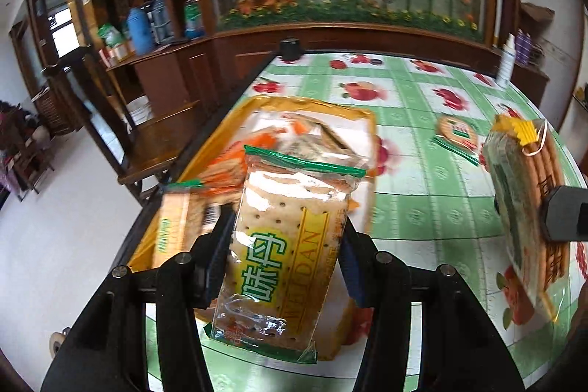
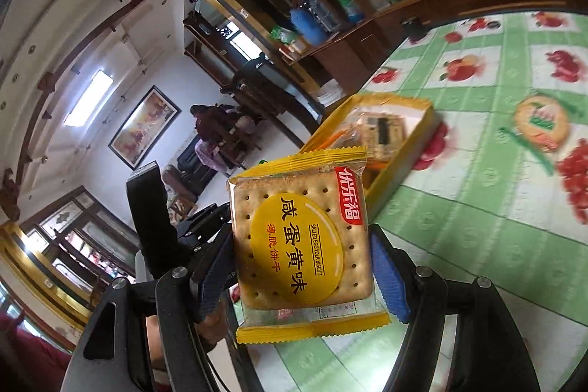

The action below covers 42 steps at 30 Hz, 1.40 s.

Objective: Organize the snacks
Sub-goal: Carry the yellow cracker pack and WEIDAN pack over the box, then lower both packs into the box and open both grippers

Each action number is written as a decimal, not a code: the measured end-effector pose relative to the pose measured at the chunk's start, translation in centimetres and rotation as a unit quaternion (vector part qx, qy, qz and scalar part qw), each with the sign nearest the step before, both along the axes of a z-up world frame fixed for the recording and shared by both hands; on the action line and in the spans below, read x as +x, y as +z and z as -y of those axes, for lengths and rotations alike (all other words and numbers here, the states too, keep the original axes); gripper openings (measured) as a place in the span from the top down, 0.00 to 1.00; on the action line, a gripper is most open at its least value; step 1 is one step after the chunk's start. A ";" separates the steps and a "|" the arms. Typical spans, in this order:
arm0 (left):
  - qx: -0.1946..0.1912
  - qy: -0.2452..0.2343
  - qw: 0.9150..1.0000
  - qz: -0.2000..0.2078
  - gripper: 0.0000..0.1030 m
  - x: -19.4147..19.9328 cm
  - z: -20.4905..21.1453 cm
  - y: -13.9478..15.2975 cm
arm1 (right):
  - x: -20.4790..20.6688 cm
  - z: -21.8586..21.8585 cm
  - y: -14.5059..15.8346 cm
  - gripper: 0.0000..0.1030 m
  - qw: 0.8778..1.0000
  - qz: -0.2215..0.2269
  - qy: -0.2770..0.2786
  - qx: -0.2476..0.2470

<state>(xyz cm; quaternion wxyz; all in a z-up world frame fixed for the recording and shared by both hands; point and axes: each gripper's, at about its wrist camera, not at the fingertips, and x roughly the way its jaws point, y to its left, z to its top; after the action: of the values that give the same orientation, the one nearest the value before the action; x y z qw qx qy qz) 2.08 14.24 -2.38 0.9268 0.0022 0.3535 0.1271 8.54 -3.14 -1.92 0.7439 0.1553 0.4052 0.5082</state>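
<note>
My left gripper [image 1: 284,256] is shut on a green-edged cracker packet [image 1: 283,256] and holds it above the near end of a yellow tray [image 1: 330,107] that holds several snack packets. My right gripper [image 2: 301,252] is shut on a yellow salted egg yolk biscuit packet [image 2: 299,241], held in the air over the table edge; this packet also shows at the right of the left wrist view [image 1: 525,201]. The tray shows beyond it in the right wrist view [image 2: 422,138]. A round biscuit packet [image 1: 457,131] lies on the table right of the tray, and it also shows in the right wrist view [image 2: 542,122].
The table has a green checked fruit-print cloth [image 1: 422,171]. A white bottle [image 1: 507,61] stands at the far right edge and a black knob [image 1: 290,47] at the far corner. A wooden cabinet [image 1: 165,68] and a chair [image 1: 154,149] stand left of the table.
</note>
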 end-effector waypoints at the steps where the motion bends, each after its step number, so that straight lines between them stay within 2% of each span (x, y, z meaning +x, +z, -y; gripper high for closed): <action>1: 0.000 0.004 1.000 0.002 0.50 0.0 -0.2 0.0 | 0.1 -0.4 -0.1 0.31 1.000 -0.005 0.003 0.005; 10: -0.007 0.035 0.999 0.010 0.50 -0.4 -3.2 -0.3 | 0.7 -4.6 -1.0 0.31 1.000 -0.019 0.014 0.014; 17: -0.025 0.060 0.998 0.003 0.50 -0.2 -5.7 -1.1 | 1.5 -6.1 -2.1 0.31 0.999 -0.031 -0.003 0.015; 32: -0.028 0.057 0.998 -0.012 0.50 0.7 -5.8 -2.1 | 3.7 -10.6 -4.8 0.31 0.998 -0.053 -0.014 -0.011; 38: -0.024 0.059 0.998 -0.021 0.50 1.0 -6.0 -2.6 | 6.0 -10.9 -5.2 0.33 0.998 -0.036 -0.050 -0.033; 42: -0.022 0.062 0.998 -0.021 0.50 1.1 -6.1 -2.5 | 6.0 -11.5 -4.8 0.33 0.998 -0.020 -0.051 -0.043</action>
<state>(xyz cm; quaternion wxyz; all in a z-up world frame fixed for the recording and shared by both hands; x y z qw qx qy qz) 3.13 20.30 -4.92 0.9094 -0.0380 0.3748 0.1765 14.58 8.32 -6.72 0.7667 0.1540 0.4325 0.4487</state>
